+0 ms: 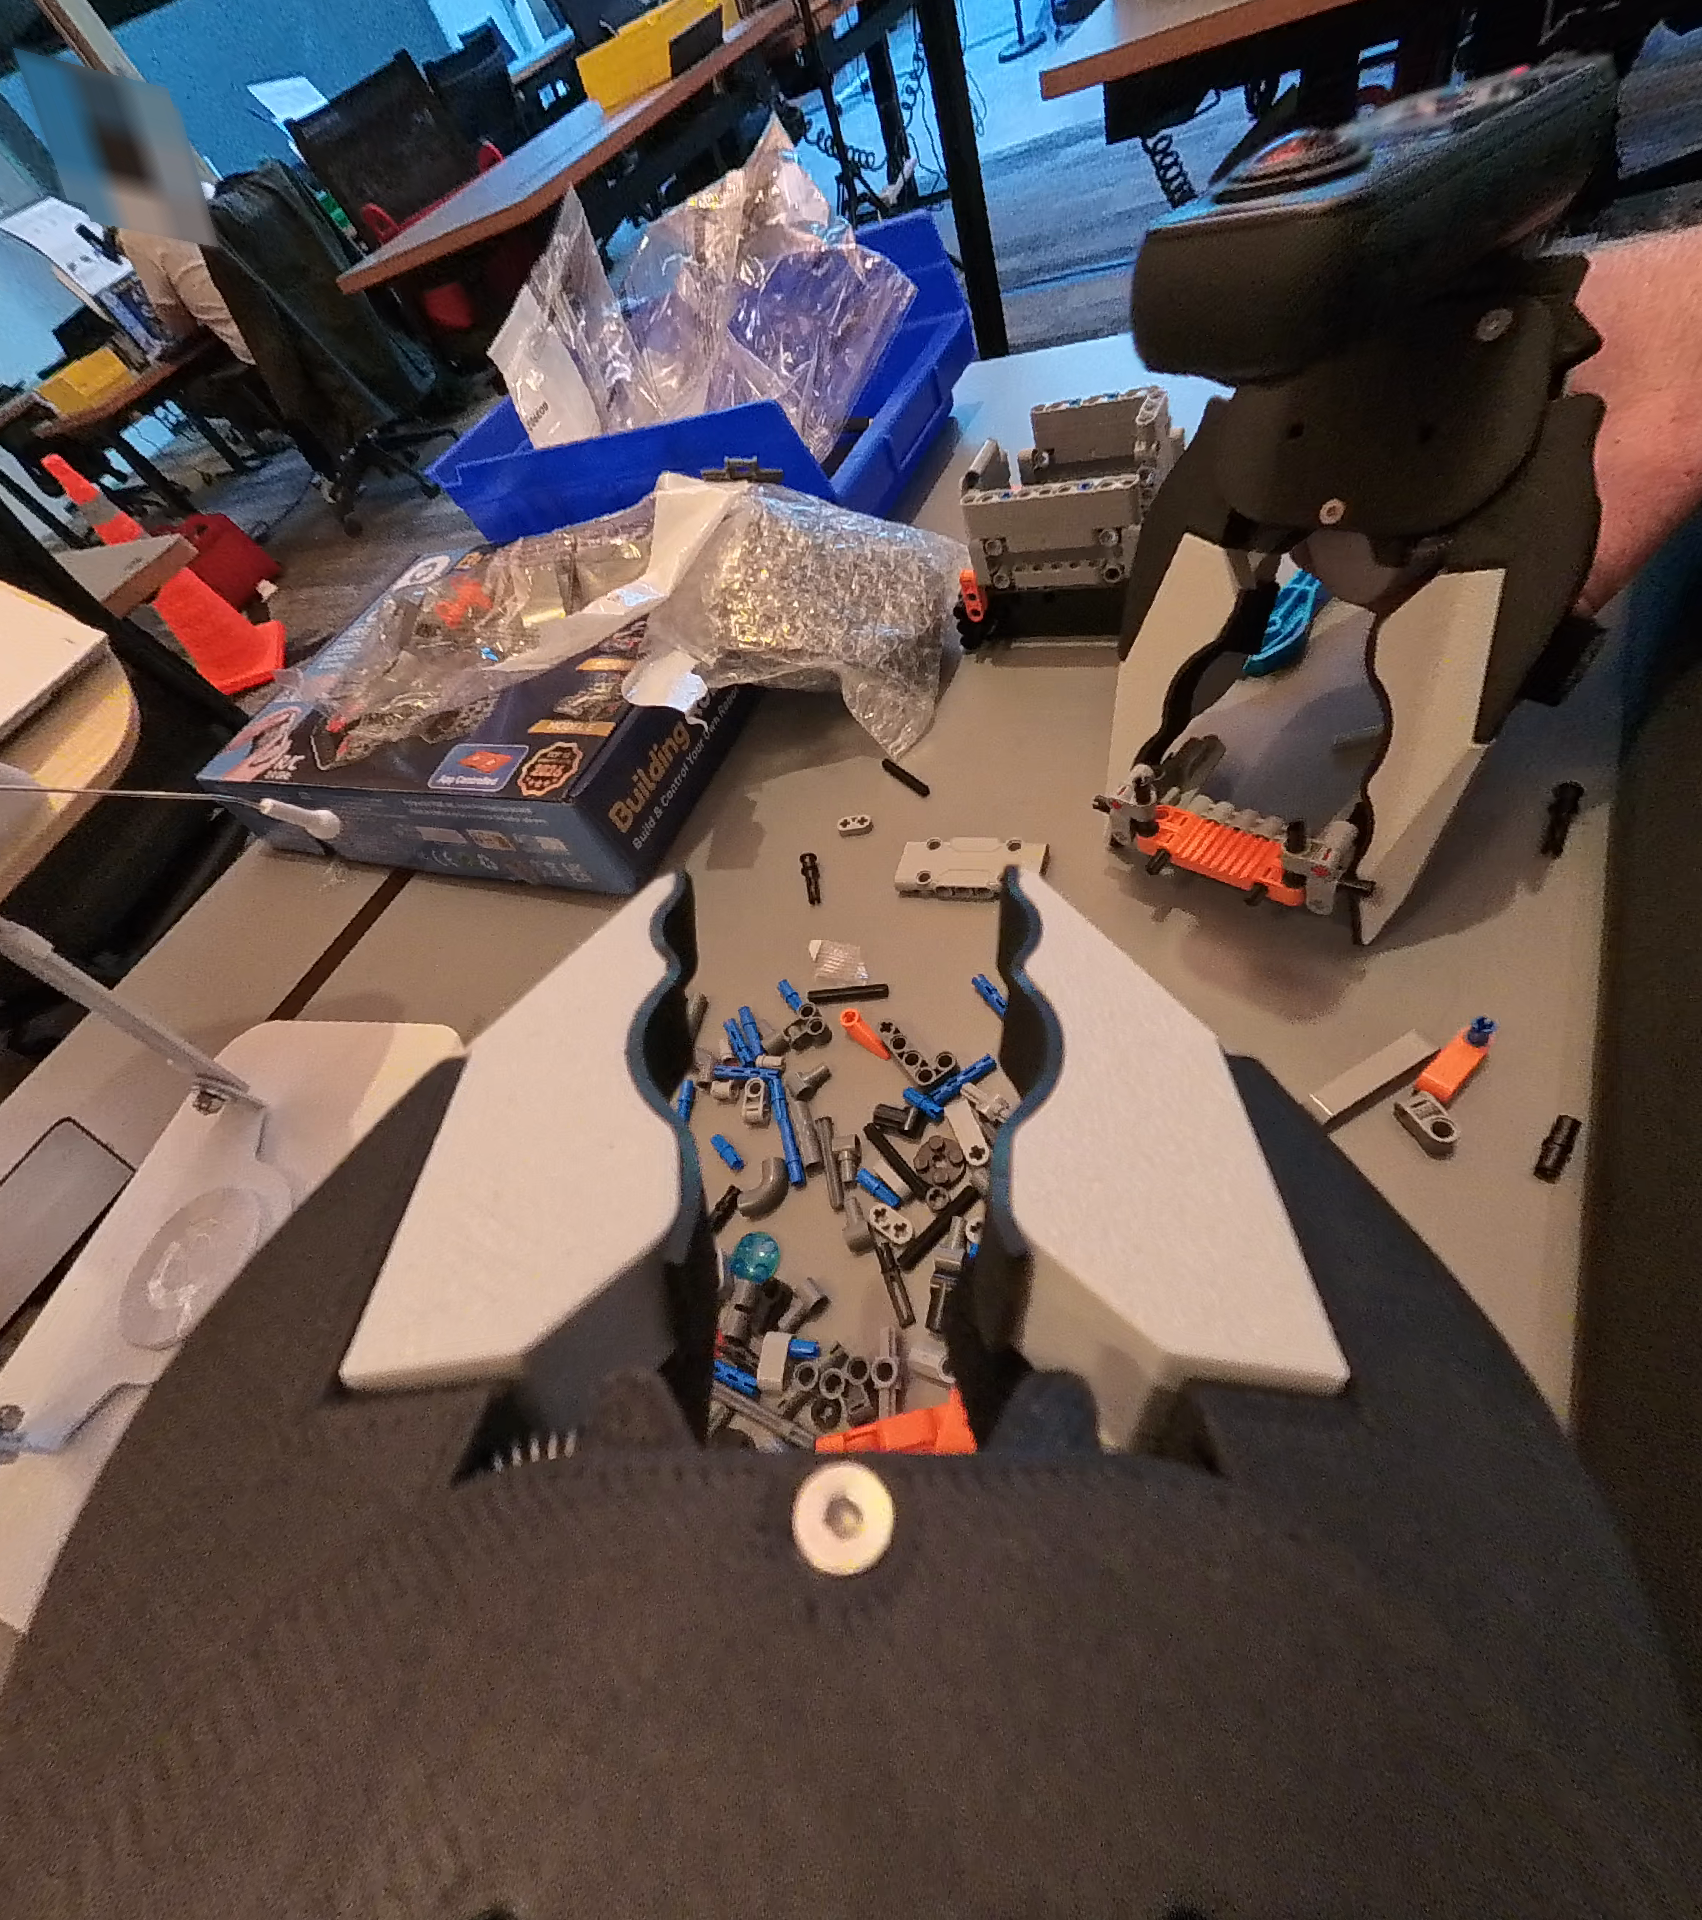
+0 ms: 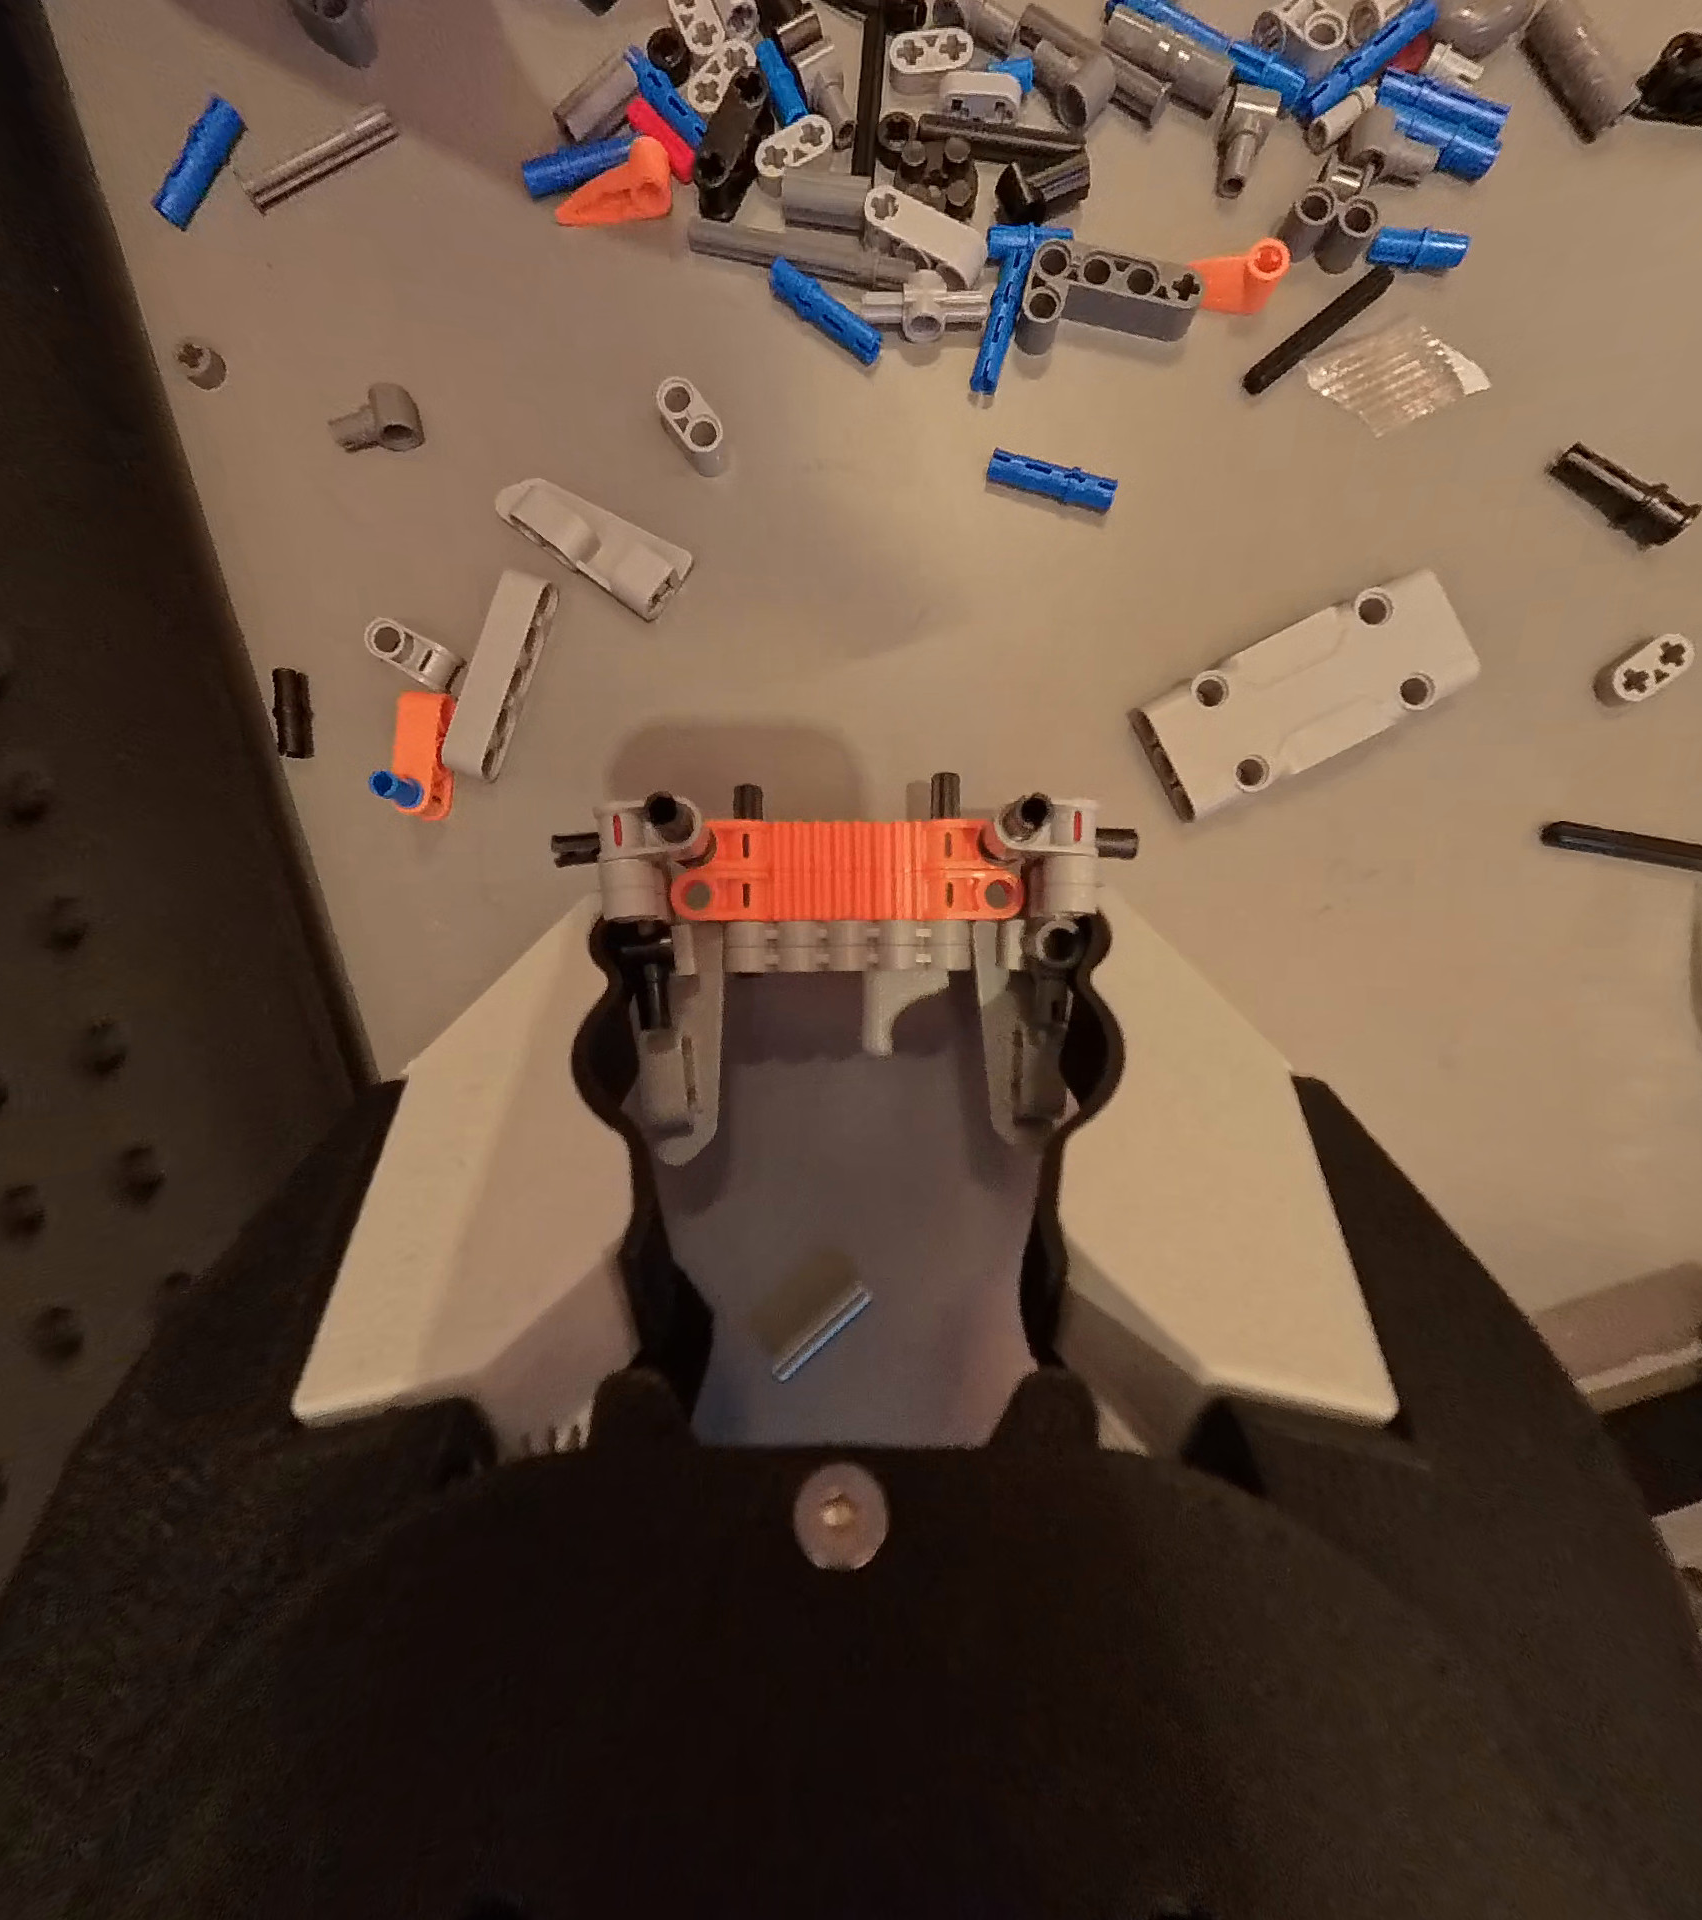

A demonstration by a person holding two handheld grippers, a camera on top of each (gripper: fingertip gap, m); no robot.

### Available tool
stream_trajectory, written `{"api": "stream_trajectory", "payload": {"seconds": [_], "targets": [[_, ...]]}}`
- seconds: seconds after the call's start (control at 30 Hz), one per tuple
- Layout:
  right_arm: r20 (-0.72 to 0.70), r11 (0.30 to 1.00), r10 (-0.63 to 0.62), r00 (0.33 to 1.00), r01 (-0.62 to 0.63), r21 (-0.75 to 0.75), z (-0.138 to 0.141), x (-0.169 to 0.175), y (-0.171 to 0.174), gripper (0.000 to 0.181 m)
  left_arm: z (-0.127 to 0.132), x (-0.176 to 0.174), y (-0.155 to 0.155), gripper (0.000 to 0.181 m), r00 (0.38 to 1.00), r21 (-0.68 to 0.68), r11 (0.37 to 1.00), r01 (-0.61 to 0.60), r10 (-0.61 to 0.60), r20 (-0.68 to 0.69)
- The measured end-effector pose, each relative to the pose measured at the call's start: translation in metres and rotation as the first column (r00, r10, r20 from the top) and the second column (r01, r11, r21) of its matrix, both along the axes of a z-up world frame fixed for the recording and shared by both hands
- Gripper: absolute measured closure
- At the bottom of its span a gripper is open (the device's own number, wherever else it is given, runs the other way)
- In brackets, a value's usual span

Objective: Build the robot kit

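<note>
Right hand-held gripper (image 2: 847,940) now: it is clamped on an orange-and-grey assembly (image 2: 847,883), the grey side arms pressed against the inner pads and the ribbed orange strip carried across the very tips. Black pins are seen sticking out of the assembly at both ends and along its far edge. In the left wrist view the tips look to be down at the bench (image 1: 1034,727), though whether the assembly is resting on it or held just clear cannot be told for sure. A short grey axle (image 2: 821,1330) is seen lying on the bench under that gripper. Over to the left hand-held gripper (image 1: 847,883): its fingers are spread well apart, nothing is gripped, and it is held above a pile (image 1: 826,1174) of small blue, grey, black and orange parts. A flat grey panel (image 1: 972,865) is lying just past its tips, between the two grippers. Further back, a dark box (image 1: 514,769) is covered by bubble wrap (image 1: 805,592) and clear bags, a blue bin (image 1: 681,457) is stuffed with more bags, and a grey build (image 1: 1065,499) is parked behind the right gripper.
</note>
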State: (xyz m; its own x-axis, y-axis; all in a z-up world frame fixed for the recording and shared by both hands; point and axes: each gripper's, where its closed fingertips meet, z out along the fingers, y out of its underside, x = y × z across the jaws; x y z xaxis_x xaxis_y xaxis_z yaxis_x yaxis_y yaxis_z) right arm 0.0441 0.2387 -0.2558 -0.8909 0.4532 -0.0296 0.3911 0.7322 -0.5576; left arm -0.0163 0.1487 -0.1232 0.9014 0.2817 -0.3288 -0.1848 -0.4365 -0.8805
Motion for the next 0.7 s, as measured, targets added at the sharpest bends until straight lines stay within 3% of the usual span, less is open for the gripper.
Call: {"api": "stream_trajectory", "payload": {"seconds": [0.43, 0.7], "targets": [[-0.020, 1.000, 0.023, 1.000, -0.023, -0.007, 0.0019, 0.0021, -0.0025, 0.098, -0.0061, 0.0009, 0.0021, 0.125, 1.000, -0.013, 1.000, 0.008, -0.008, 0.026], [0.011, 0.999, 0.018, 1.000, -0.017, -0.034, 0.0021, 0.0075, 0.0037, 0.106, -0.0078, 0.0015, 0.0026, 0.125, 0.999, -0.018, 1.000, 0.012, -0.012, 0.036]]}}
